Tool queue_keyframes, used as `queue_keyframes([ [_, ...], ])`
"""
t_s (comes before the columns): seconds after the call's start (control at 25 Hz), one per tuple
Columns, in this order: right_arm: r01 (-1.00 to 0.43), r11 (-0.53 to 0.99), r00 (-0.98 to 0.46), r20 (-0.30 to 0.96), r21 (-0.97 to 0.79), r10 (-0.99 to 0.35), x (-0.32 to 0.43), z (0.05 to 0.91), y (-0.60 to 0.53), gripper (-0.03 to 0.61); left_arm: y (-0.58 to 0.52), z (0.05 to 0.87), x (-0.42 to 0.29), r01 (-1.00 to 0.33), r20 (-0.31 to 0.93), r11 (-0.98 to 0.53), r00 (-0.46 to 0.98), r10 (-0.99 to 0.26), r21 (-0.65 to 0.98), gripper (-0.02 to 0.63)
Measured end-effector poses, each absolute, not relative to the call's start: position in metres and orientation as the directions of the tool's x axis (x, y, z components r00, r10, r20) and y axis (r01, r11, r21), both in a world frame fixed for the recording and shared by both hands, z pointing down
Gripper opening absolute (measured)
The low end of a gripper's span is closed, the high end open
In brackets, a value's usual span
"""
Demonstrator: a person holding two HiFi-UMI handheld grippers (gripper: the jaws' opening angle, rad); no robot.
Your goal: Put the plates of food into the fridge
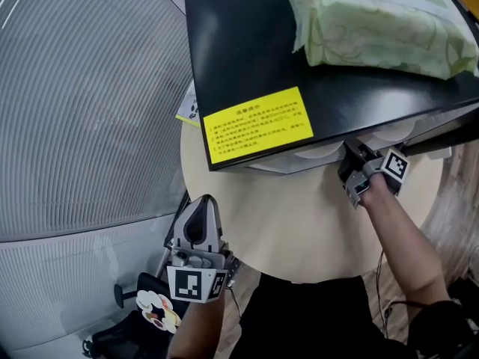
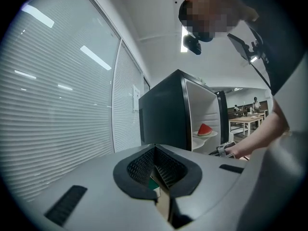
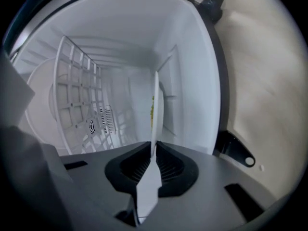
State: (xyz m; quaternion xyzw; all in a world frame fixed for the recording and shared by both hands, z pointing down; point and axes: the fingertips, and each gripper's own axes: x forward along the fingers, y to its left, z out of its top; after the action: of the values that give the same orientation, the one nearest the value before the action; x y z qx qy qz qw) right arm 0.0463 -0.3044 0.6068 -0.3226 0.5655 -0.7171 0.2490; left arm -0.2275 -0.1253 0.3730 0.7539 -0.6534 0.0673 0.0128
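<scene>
A black mini fridge (image 1: 299, 58) stands open on a round beige table (image 1: 299, 223). My right gripper (image 1: 352, 163) reaches into its mouth, shut on the rim of a white plate (image 3: 155, 105) that carries yellow-green food. The right gripper view shows the plate edge-on between the jaws (image 3: 153, 150), inside the white fridge beside a wire shelf (image 3: 79, 100). In the left gripper view a watermelon slice (image 2: 205, 129) lies on a plate on the fridge shelf. My left gripper (image 1: 200, 204) hangs back at the table's near left edge, jaws (image 2: 155, 150) shut and holding nothing.
A green soft package (image 1: 374, 21) lies on the fridge top, and a yellow label (image 1: 258, 124) is stuck near its front edge. Ribbed window blinds (image 1: 82, 103) fill the left. A dark chair (image 1: 142, 309) sits below the left gripper. Distant tables (image 2: 248, 121) show behind.
</scene>
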Motion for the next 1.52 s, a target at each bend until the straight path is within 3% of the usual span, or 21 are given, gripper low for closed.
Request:
queue_keyframes([
  [0.28,-0.012,-0.249,-0.703,0.185,-0.969,-0.687,0.031,0.609,-0.309,0.026,-0.123,0.376,-0.235,-0.989,0.136,-0.136,0.126,-0.983,-0.065,0.003],
  [0.36,0.007,-0.278,-0.736,0.184,-0.961,-0.652,0.02,0.61,-0.305,0.175,-0.124,0.376,-0.234,-0.988,0.138,-0.14,0.13,-0.982,-0.062,0.005],
  [0.48,0.06,-0.318,-0.768,0.159,-0.946,-0.62,0.004,0.607,-0.298,0.245,-0.126,0.373,-0.23,-0.987,0.133,-0.15,0.141,-0.981,-0.064,0.005],
  [0.68,0.136,-0.419,-0.794,0.154,-0.898,-0.588,-0.017,0.613,-0.274,0.258,-0.128,0.37,-0.225,-0.985,0.131,-0.161,0.151,-0.98,-0.064,0.005],
  [0.92,0.102,-0.431,-0.833,0.159,-0.897,-0.529,-0.03,0.619,-0.245,0.259,-0.126,0.364,-0.221,-0.984,0.123,-0.166,0.157,-0.98,-0.071,0.005],
  [1.36,-0.156,-0.271,-0.885,0.256,-0.95,-0.388,-0.03,0.627,-0.204,0.258,-0.117,0.347,-0.215,-0.978,0.095,-0.19,0.181,-0.979,-0.091,0.005],
  [1.52,-0.184,-0.22,-0.886,0.259,-0.958,-0.384,-0.023,0.612,-0.191,0.258,-0.115,0.346,-0.209,-0.975,0.078,-0.21,0.204,-0.976,-0.079,0.005],
])
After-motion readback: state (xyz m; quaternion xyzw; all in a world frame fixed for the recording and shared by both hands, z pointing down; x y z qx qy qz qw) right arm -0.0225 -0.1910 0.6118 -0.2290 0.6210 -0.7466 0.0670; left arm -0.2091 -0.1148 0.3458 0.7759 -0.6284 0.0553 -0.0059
